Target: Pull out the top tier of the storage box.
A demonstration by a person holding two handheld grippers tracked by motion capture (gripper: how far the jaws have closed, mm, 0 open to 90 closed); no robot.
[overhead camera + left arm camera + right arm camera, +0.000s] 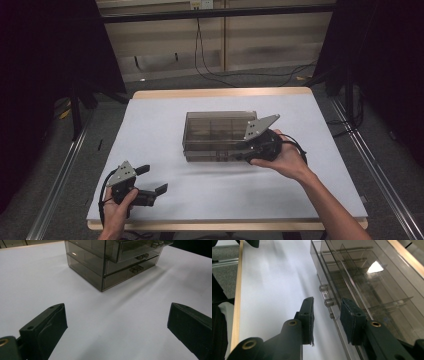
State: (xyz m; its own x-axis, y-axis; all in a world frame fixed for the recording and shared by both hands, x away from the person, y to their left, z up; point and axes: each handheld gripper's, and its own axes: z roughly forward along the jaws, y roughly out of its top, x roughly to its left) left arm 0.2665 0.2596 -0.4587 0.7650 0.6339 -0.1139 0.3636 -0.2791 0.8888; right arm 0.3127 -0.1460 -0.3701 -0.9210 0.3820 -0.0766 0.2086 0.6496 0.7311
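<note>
Smoky plastic drawer box (216, 131) on table (150, 130), right gripper (325, 315) half-open at drawer knob (328, 302), left gripper (150, 182) wide open, empty.

Both forearms are bare, with no sleeves. The left gripper (151, 182) is black, with a grey three-cornered plate (123, 173) on top and a black cable (103, 192) looping behind. The right gripper (325, 315) has flat dark pads (308, 315) and brass-ringed screw holes (249, 344).
</note>
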